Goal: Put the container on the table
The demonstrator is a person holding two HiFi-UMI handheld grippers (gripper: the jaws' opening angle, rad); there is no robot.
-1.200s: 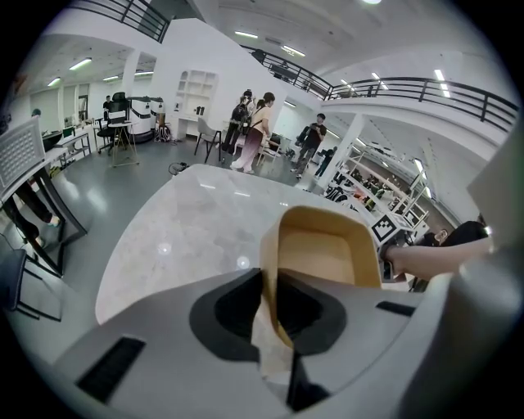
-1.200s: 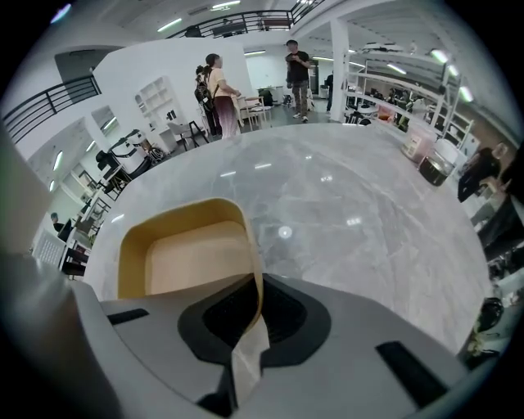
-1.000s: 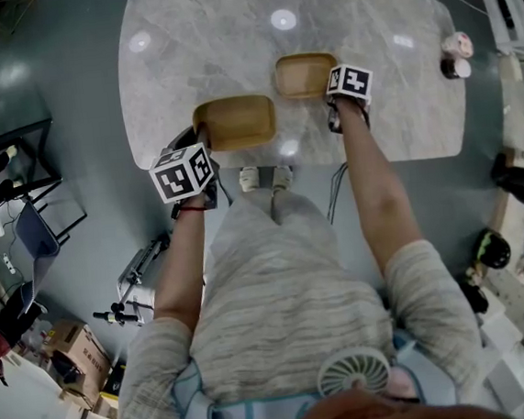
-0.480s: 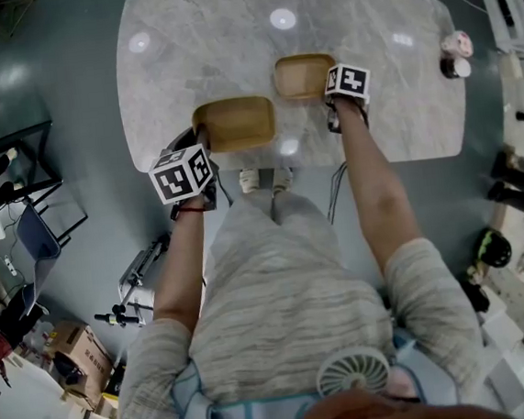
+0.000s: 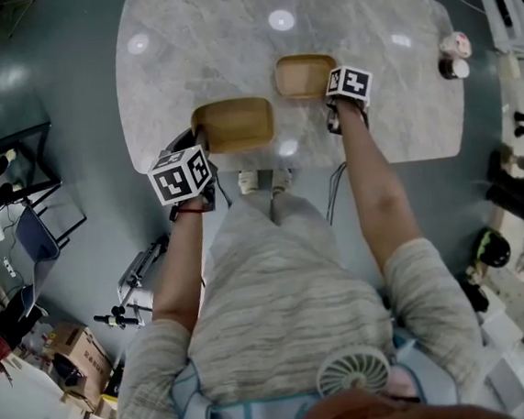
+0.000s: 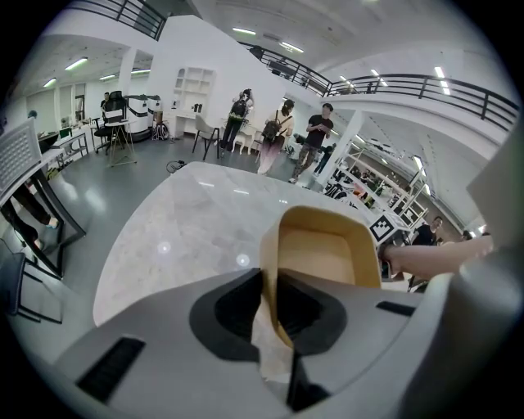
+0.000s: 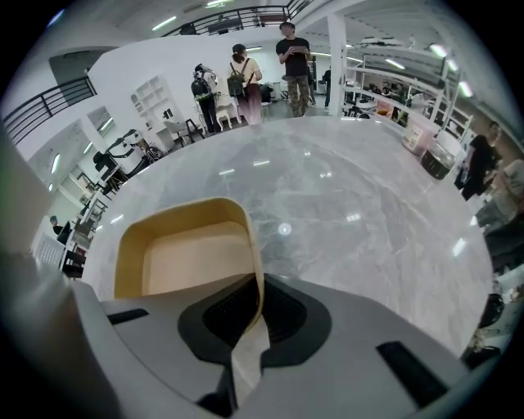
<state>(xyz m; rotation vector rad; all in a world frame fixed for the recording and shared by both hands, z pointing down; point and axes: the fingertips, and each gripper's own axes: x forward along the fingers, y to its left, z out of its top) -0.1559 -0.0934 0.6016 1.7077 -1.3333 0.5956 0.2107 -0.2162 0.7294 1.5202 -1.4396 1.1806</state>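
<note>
Seen from above, the left container [image 5: 233, 124] is over the marble table [image 5: 227, 41] near its front edge, at the left gripper [image 5: 202, 138], and the right container [image 5: 303, 76] is farther in, at the right gripper [image 5: 332, 94]. In the left gripper view, the jaws are closed tight on one thin wall of the left container. In the right gripper view, the jaws pinch one wall of the right container in the same way.
</note>
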